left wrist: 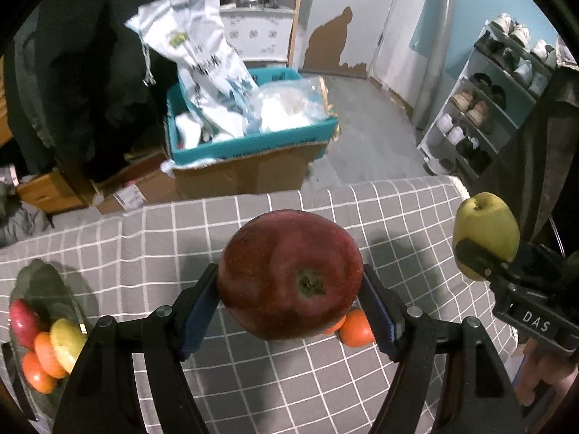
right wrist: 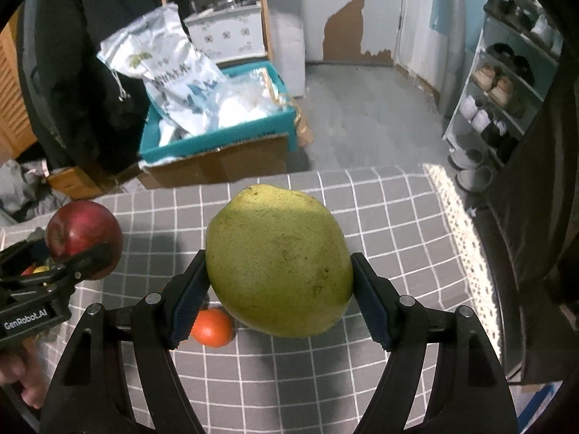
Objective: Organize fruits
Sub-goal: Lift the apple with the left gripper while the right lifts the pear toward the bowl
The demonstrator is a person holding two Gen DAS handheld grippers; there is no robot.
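My left gripper (left wrist: pixel 289 296) is shut on a big dark red apple (left wrist: pixel 289 275), held above the grey checked tablecloth (left wrist: pixel 253 379). My right gripper (right wrist: pixel 280 289) is shut on a large green pear (right wrist: pixel 278 264), also lifted off the cloth. Each wrist view shows the other gripper at its edge: the pear (left wrist: pixel 485 235) at the right, the apple (right wrist: pixel 85 238) at the left. An orange (left wrist: pixel 356 329) lies on the cloth under the apple, and the same orange (right wrist: pixel 211 327) shows below the pear. At the far left a glass bowl (left wrist: pixel 39 278) holds several fruits.
Beyond the table's far edge stands a cardboard box (left wrist: pixel 249 173) with a teal tray of white bags (left wrist: pixel 202 61). A shoe rack (left wrist: pixel 488 97) lines the right wall. A dark coat hangs at the left. A person's hand (right wrist: pixel 21 376) grips the left tool.
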